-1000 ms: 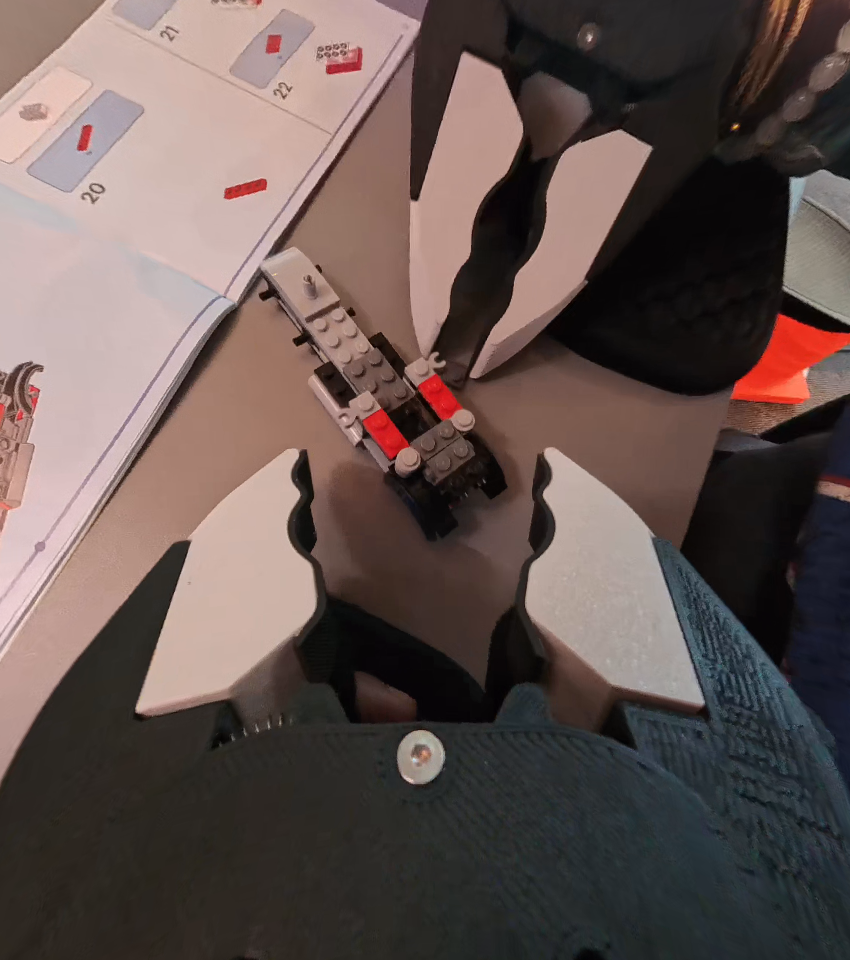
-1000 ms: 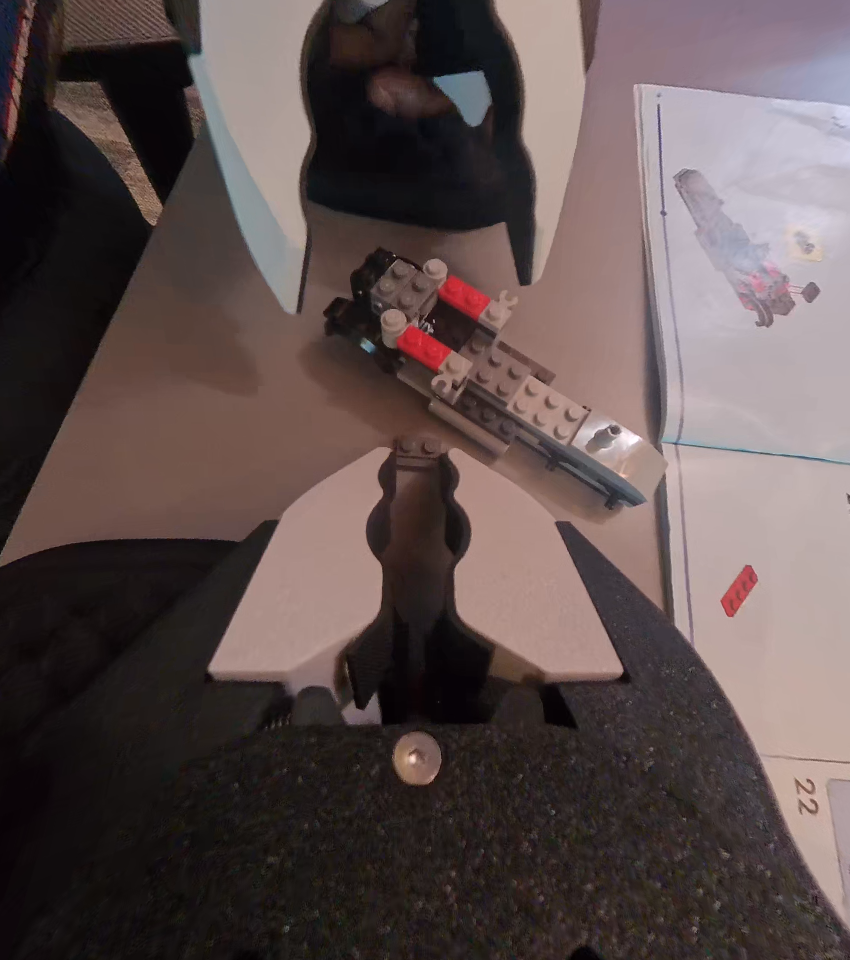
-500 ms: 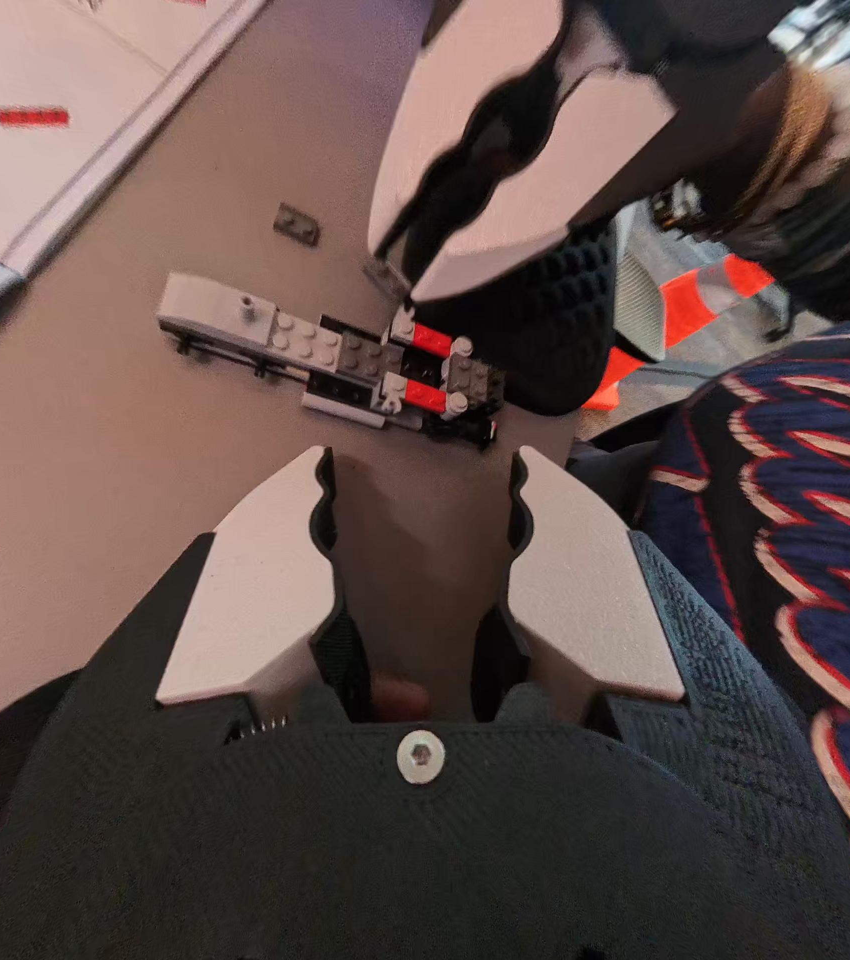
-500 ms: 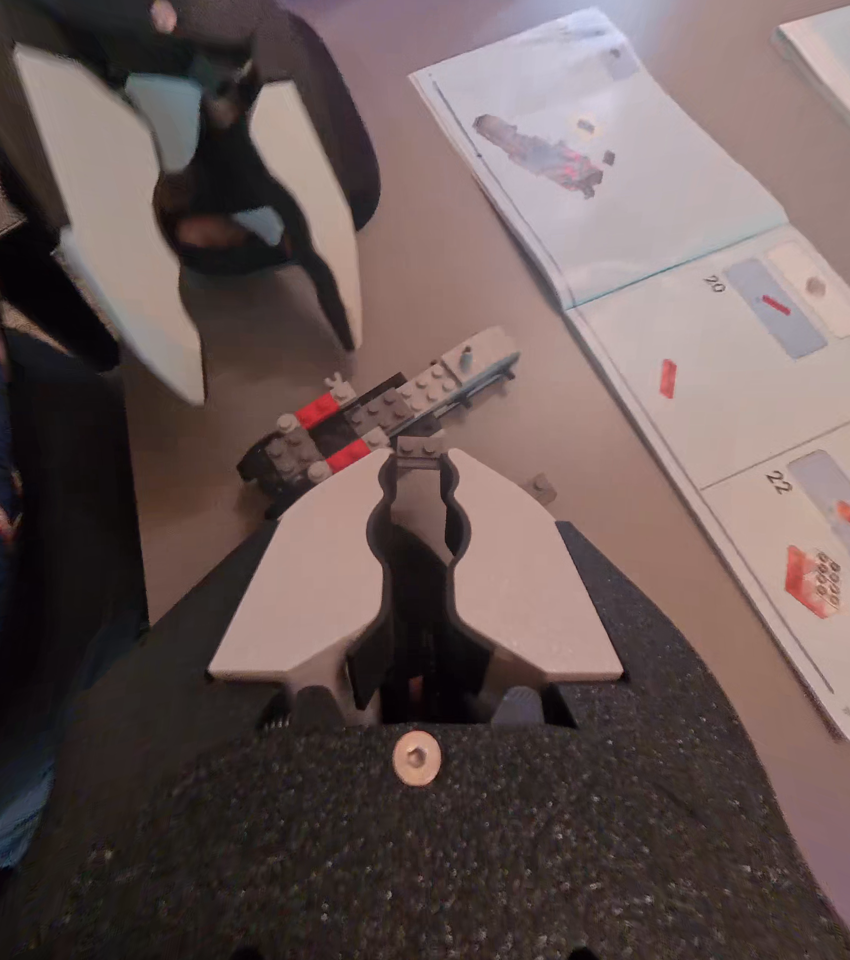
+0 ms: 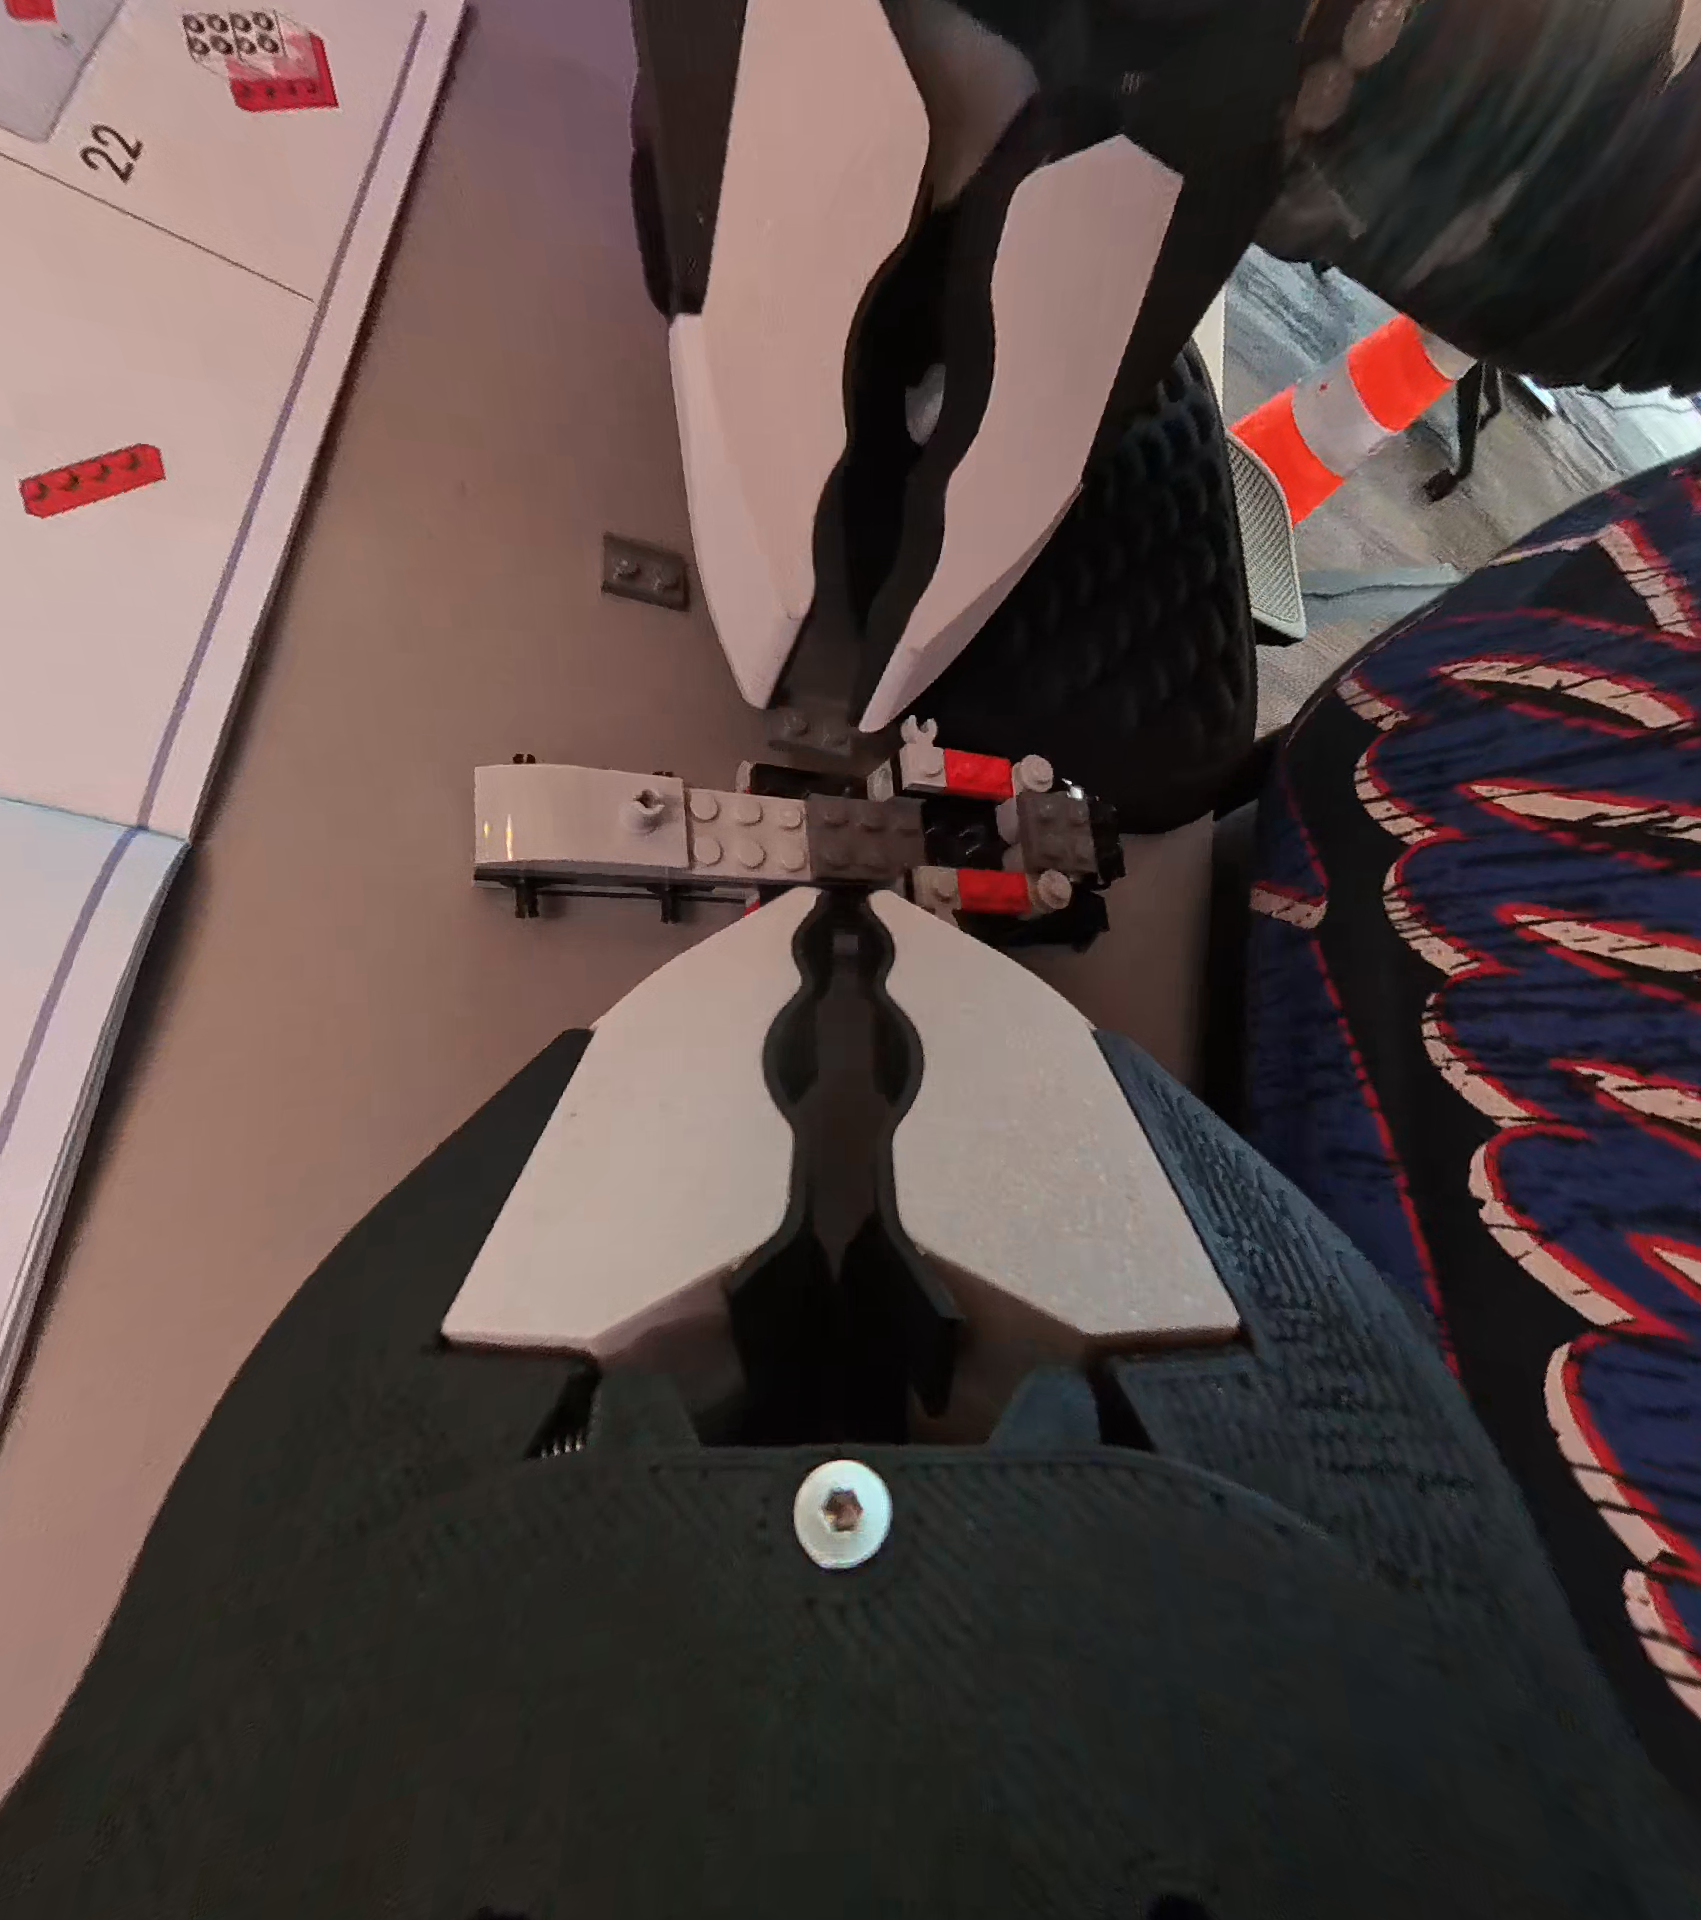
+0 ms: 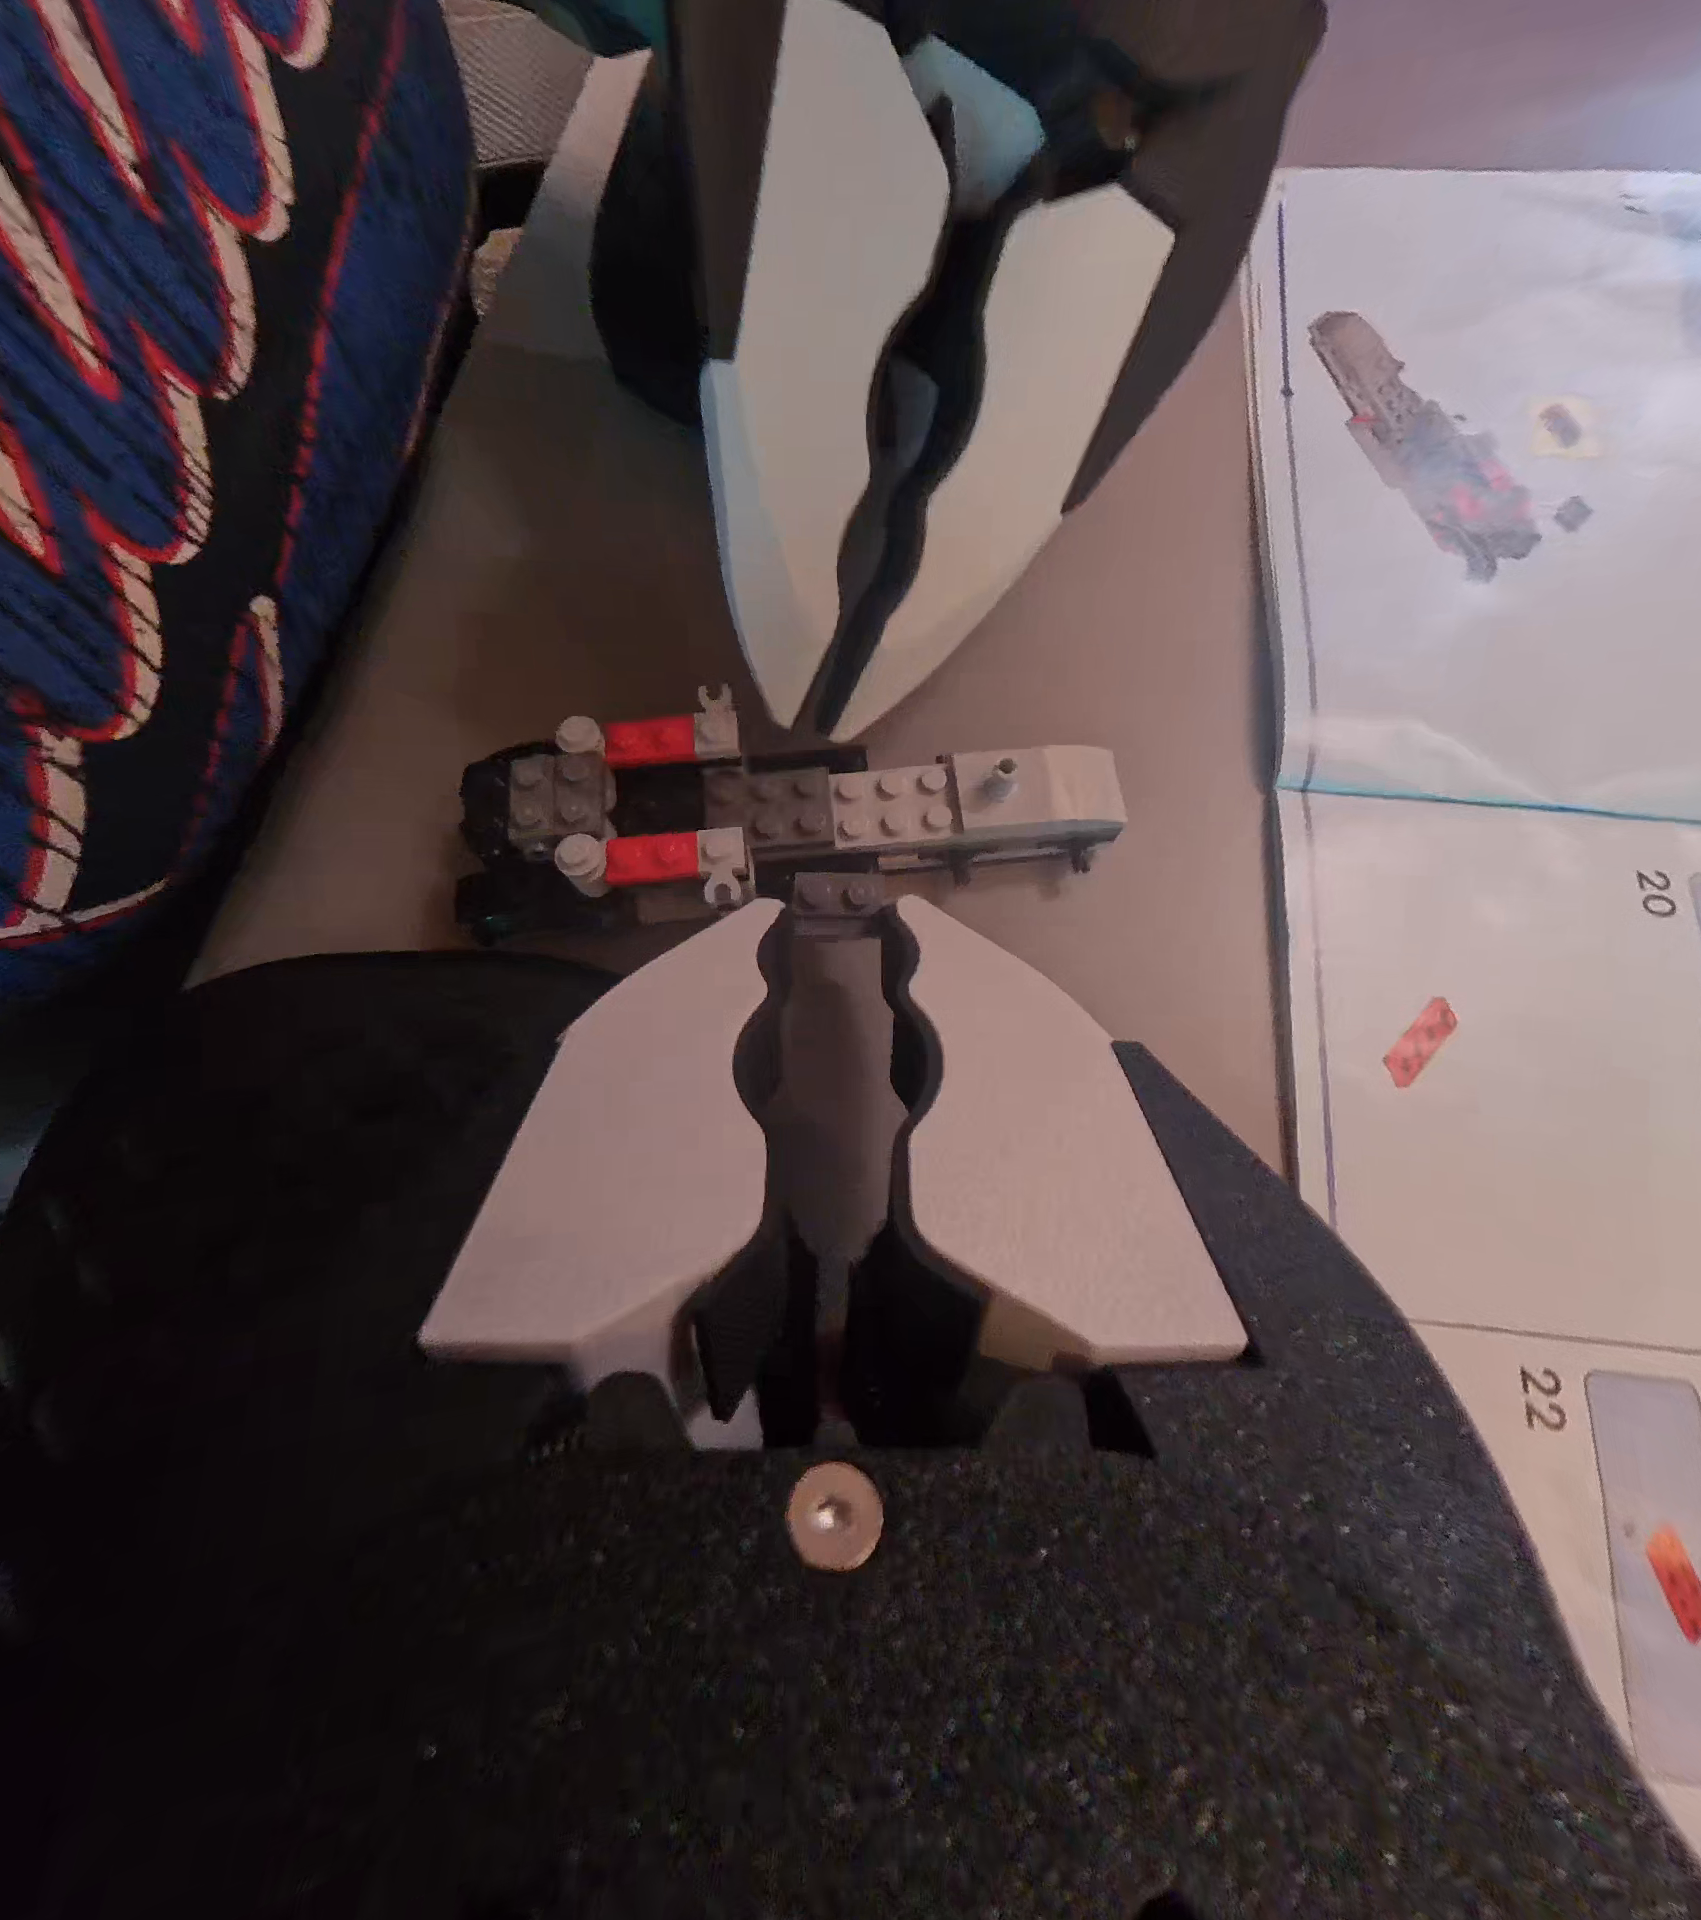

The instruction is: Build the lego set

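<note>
The half-built lego vehicle (image 5: 804,831), grey, black and red, lay on the grey table (image 5: 326,935) directly between the two gripper tips. The left gripper (image 5: 838,902) had its fingers pressed together at the model's near side. The right gripper (image 6: 833,906) pinched a small dark grey plate (image 6: 833,896) just beside the model. Another small grey plate (image 5: 645,574) lay beyond the model, near the open instruction booklet (image 5: 98,436).
</note>
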### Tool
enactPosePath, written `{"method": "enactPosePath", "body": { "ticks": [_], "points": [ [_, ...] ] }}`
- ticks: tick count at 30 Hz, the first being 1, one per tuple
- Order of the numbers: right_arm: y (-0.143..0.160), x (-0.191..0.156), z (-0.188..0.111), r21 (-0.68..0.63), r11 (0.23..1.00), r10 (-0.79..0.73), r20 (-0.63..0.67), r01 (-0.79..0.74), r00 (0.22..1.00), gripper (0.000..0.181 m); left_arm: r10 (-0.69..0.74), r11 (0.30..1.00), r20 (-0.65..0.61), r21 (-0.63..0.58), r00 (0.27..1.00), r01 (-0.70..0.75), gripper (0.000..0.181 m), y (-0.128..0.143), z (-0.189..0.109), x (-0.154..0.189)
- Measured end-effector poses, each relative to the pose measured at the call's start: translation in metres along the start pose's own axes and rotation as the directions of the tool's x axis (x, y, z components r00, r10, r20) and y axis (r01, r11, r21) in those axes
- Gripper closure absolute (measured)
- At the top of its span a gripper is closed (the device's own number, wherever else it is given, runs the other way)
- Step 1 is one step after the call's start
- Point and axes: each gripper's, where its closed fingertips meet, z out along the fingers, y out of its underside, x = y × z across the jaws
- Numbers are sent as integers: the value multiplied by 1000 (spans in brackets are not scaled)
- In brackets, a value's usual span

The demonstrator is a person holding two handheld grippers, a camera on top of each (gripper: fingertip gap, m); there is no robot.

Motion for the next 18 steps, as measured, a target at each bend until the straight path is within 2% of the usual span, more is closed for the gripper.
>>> {"method": "enactPosePath", "body": {
  "ticks": [4,9,18],
  "points": [
    [-1,-2,2,1,998,-59,32,59,998,165,7,999,3,-41,1000,-7,177,2,6,-2],
    [1,-6,3,-43,994,-94,69,97,993,165,9,999,17,-32,1000,-8,177,1,6,-3],
    [3,-8,4,-43,999,-7,153,14,988,165,13,1000,21,-28,1000,-13,177,1,6,-3]
  ]
}}
